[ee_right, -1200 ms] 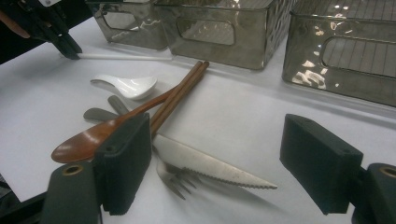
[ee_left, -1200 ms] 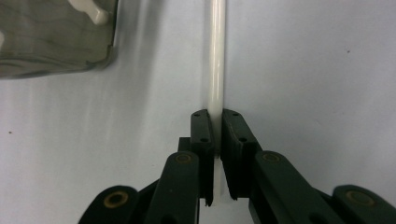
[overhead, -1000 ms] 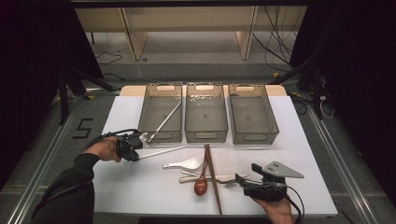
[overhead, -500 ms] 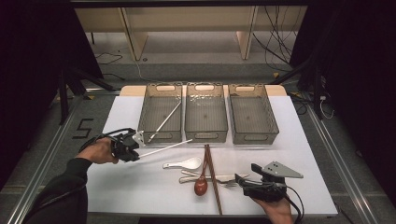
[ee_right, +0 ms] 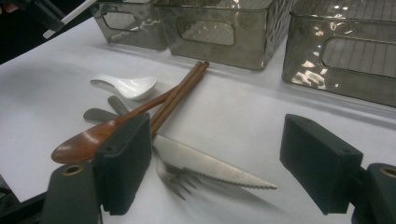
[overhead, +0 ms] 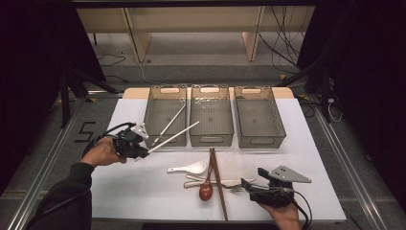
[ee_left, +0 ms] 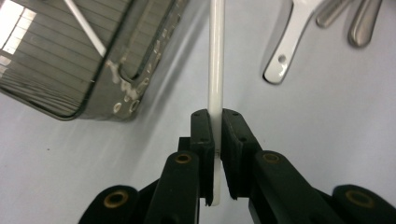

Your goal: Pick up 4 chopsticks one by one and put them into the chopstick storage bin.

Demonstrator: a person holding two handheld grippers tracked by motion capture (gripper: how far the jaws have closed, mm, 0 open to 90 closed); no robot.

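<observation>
While the left tool (overhead: 136,146) is clamped on one end of a white chopstick (overhead: 174,136), the stick is held clear of the bench (overhead: 124,191), its long axis running from the tool up and to the right in the high view. Its free tip is pointed toward the gap between the left bin (overhead: 152,136) and the middle bin (overhead: 212,139), above their front rims. In the left gripper view the chopstick (ee_left: 215,70) is seen pinched between the two pads (ee_left: 201,133), its short end sticking out just behind them and the rest reaching straight ahead, with the left bin (ee_left: 126,79) to one side. A second white chopstick (overhead: 171,120) is lying aslant inside the left bin.

Near the front edge of the bench, the right tool (overhead: 246,186) is held wide open with nothing between its pads, just beside a knife (ee_right: 210,168) and a fork (ee_right: 175,179). Brown chopsticks (ee_right: 180,95), a wooden spoon (ee_right: 88,137) and a white spoon (ee_right: 126,85) are lying close by.
</observation>
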